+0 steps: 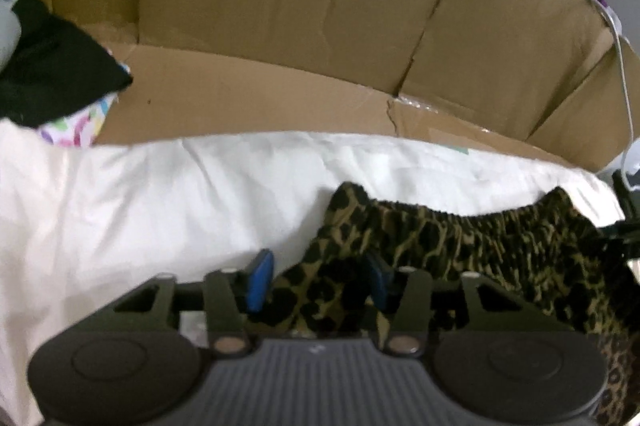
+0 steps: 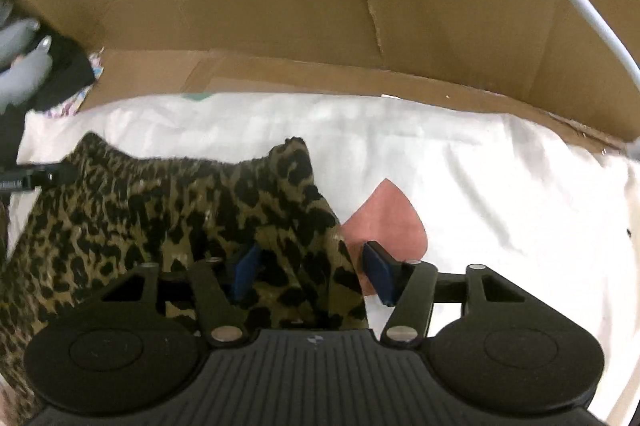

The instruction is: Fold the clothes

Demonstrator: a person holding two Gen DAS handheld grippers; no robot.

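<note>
Left gripper (image 1: 316, 280): jaws apart, leopard-print garment (image 1: 460, 246) bunched between the blue pads (image 1: 260, 280) but not pinched as far as I can see. Right gripper (image 2: 310, 272): same story, jaws apart and straddling the cloth's right side; one pad is half buried in fabric, the other sits over a pink patch (image 2: 386, 222) on the white sheet (image 2: 480, 185).

Garment lies on the sheet with its gathered elastic band toward the far edge, and each gripper works one side of it. The band's two corners stick up. Beyond the far edge is a cardboard wall (image 1: 300, 5). A black cloth (image 1: 52, 65) over a multicoloured one (image 1: 80, 125) sits at the far-left corner.

Risks, my read:
- Closing now may catch only the top layer, so the fold drags unevenly or the lower layer stays behind.
- Jaws could grab the sheet along with the garment, as both pads sit low on loose cloth. A lift would then pull the sheet up.
- The band is bunched, so uneven tension between the two sides gives a skewed crease.
- Both views are blurred, so grip depth is hard to judge.
</note>
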